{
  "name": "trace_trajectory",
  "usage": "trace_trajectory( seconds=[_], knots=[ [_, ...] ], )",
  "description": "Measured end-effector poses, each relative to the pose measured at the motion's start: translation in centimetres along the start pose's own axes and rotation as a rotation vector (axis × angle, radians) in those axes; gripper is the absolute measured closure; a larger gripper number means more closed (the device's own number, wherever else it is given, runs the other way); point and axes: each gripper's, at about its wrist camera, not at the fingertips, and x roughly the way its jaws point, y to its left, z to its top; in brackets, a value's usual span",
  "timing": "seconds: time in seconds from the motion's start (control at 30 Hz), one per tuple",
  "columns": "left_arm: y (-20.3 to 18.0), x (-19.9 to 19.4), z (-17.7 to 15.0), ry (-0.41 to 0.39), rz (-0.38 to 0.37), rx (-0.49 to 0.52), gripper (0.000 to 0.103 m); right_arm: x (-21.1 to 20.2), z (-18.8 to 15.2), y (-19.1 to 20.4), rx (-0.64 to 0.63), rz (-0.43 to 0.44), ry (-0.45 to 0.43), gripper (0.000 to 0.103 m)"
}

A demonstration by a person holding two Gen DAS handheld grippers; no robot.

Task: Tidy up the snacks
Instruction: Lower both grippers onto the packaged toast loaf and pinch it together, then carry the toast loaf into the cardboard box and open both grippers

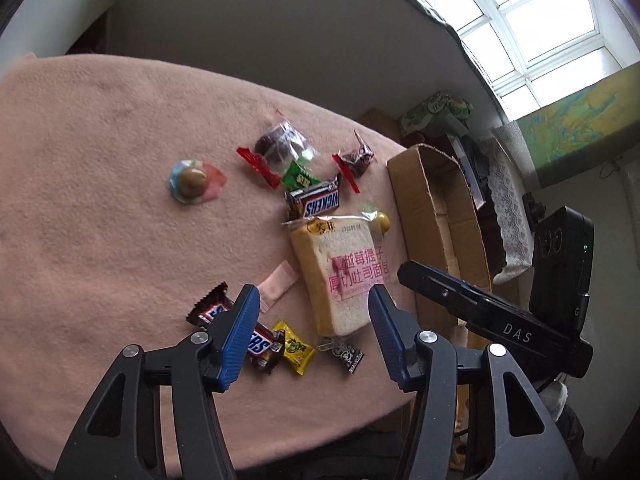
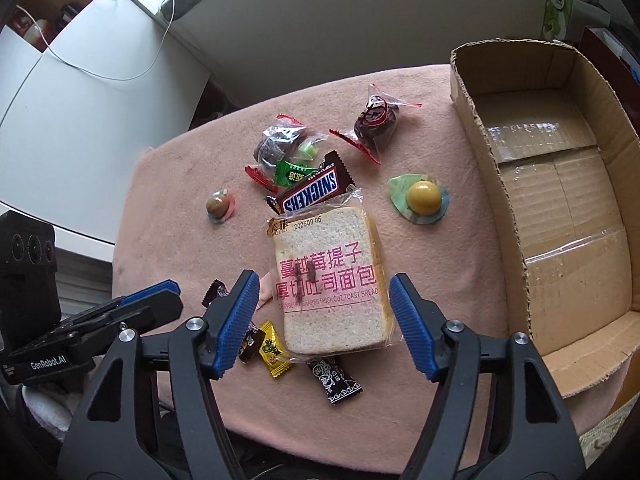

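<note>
While both the right gripper (image 2: 322,310) and left gripper (image 1: 314,326) are held wide apart and empty, the soft, crushable bagged toast bread (image 2: 330,280), lying mid-cloth beside the cardboard box (image 2: 560,208), is best pinched lightly across its side edges.

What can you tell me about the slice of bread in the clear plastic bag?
The thick slice of white toast bread in its clear plastic wrapper lies flat on the pink fuzzy cloth. Pink Chinese writing and the words "thick cut toast bread" are printed across it, with a date near the top. Dark fruity specks show in the crumb. Its far end overlaps the brown Snickers bar, and its near end lies over a small black candy packet. No gripper touches it.
</note>
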Motion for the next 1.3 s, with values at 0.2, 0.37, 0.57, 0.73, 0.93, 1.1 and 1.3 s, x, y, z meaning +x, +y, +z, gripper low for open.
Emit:
trace_trajectory(
  seconds=[0.2,0.37,0.57,0.73,0.93,1.1,1.3],
  knots=[
    [0.2,2.8,-0.5,0.075,-0.028,-0.022,0.058,2.2,0.4,-1.0,0.009,-0.004,0.067,0.041],
    [0.3,4.2,-0.7,0.108,-0.035,-0.029,0.066,3.6,0.7,-1.3,0.012,-0.006,0.093,0.041],
    [0.3,5.4,-0.7,0.134,-0.028,-0.009,0.077,5.5,0.9,-1.8,0.037,0.024,0.131,0.042],
    [-0.4,6.0,-1.0,0.143,-0.027,0.027,0.08,6.0,0.9,-1.7,0.053,0.051,0.138,0.048],
    [-1.2,5.7,-1.0,0.139,0.006,0.082,0.08,5.0,0.8,-1.6,0.066,0.052,0.135,0.053],
    [-2.4,4.9,-0.8,0.109,0.031,0.134,0.08,3.6,0.5,-1.7,0.087,0.065,0.119,0.053],
    [-3.5,3.5,-0.8,0.069,0.037,0.179,0.08,1.4,0.5,-1.3,0.089,0.084,0.082,0.053]
  ],
)
